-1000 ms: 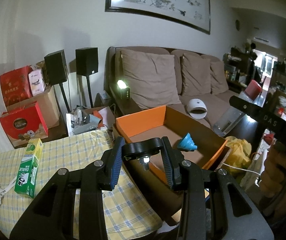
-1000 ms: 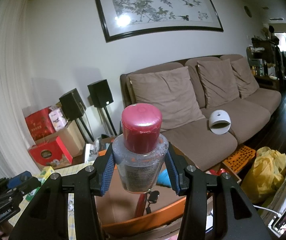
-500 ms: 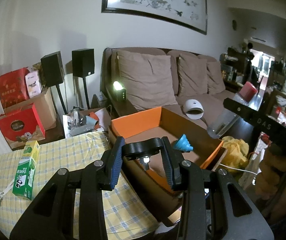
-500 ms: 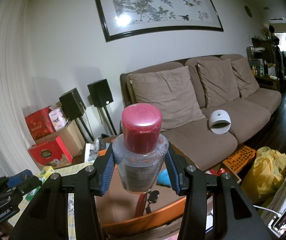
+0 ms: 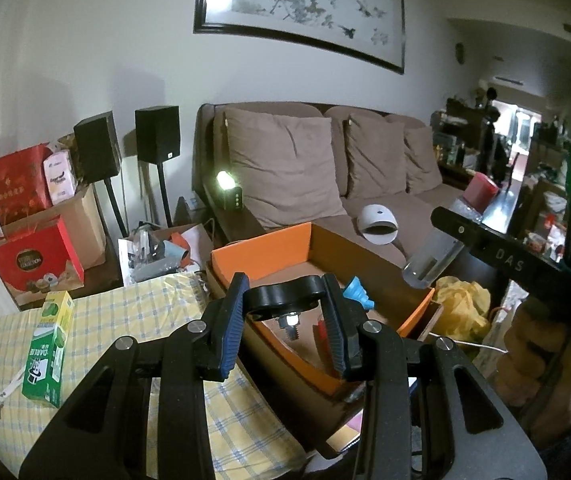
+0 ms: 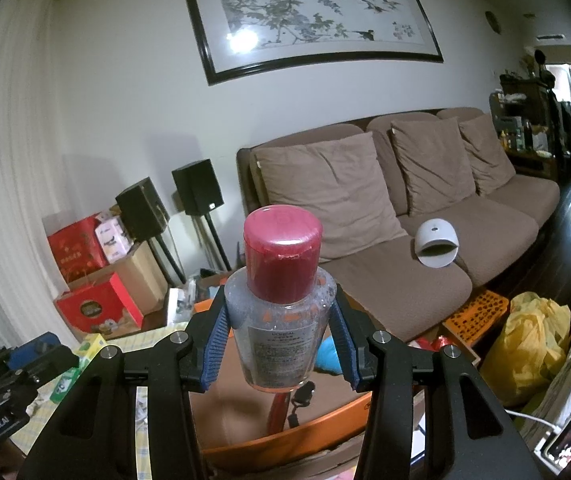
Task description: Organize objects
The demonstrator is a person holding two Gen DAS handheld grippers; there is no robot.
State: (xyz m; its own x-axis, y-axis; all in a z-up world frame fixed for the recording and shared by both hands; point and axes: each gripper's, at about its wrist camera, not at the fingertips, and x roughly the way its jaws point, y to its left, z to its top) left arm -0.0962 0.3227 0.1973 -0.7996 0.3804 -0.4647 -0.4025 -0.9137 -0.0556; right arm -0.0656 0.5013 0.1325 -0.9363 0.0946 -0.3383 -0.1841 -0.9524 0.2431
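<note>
R gripper [image 6: 281,344] is clamping a clear bottle [image 6: 279,336] w/ a dark-pink cap [image 6: 282,258], both blue pads [image 6: 215,350] pressing on its sides; bottle is standing upright in the grip, cap on top, hanging above the orange box [image 6: 269,436]. From the L wrist view the same bottle [image 5: 437,252] is showing at right, over the box's far corner, w/ a person's hand [image 5: 537,356] gripping the handle below.

L gripper [image 5: 285,324] is pinching a small black bracket [image 5: 283,298] w/ a bolt underneath, pads closed on its ends, hovering over the near edge of the orange box [image 5: 261,252]. Inside the box a blue funnel-like piece [image 5: 357,292] is lying near the far wall.

Left of the box a yellow checked cloth [image 5: 133,320] is covering the table; a green carton [image 5: 47,344] is lying on it, well apart from the box. Brown sofa [image 5: 325,176] is sitting behind.
</note>
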